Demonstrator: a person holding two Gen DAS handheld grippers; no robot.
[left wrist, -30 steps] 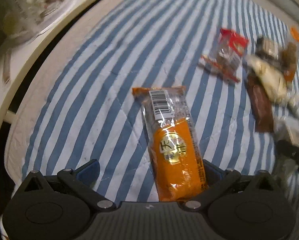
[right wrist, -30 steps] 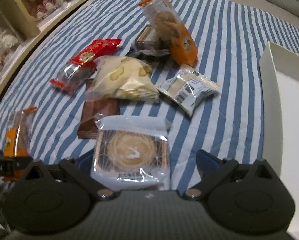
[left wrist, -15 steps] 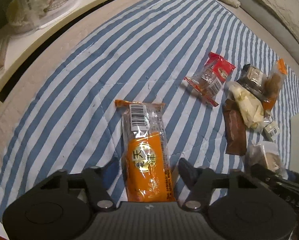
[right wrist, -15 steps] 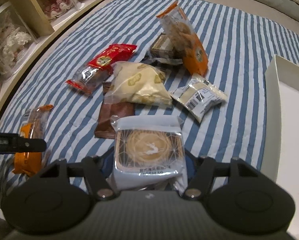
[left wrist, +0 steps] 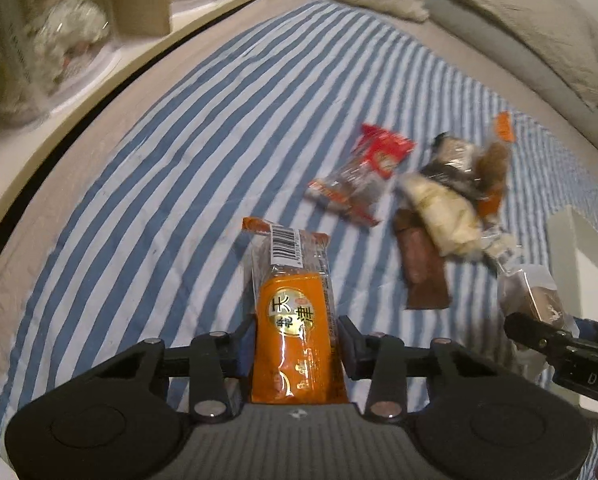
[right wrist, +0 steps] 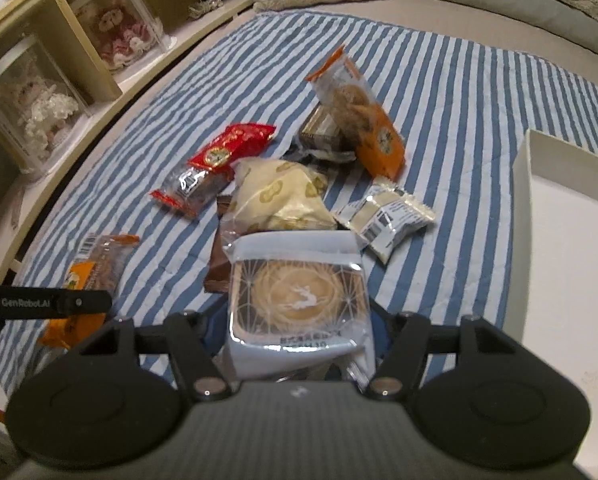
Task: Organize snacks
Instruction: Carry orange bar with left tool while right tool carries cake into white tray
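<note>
L gripper (left wrist: 295, 338): fingers clenched on the lower half of the orange snack bar (left wrist: 295, 320), barcode end jutting out over the bed; jaws have just been closing w/ the bar between them. Bar looks light, fairly stiff inside a slick film wrapper, so a grip across the narrow width suits it. R gripper (right wrist: 297, 320): fingers grasping the pale-blue cake pack (right wrist: 297, 292) by its sides. Pack prob. light, soft and crushable; film may slip. Loose pile beyond: red packet (right wrist: 215, 164), cream pouch (right wrist: 279, 196), silver sachet (right wrist: 383, 216). Surface: blue-white striped quilt (right wrist: 459, 92) on a bed, soft and uneven. White box (right wrist: 563, 248) at far right, likely destination. Shelves w/ display cases (right wrist: 119, 36) on the left.
</note>
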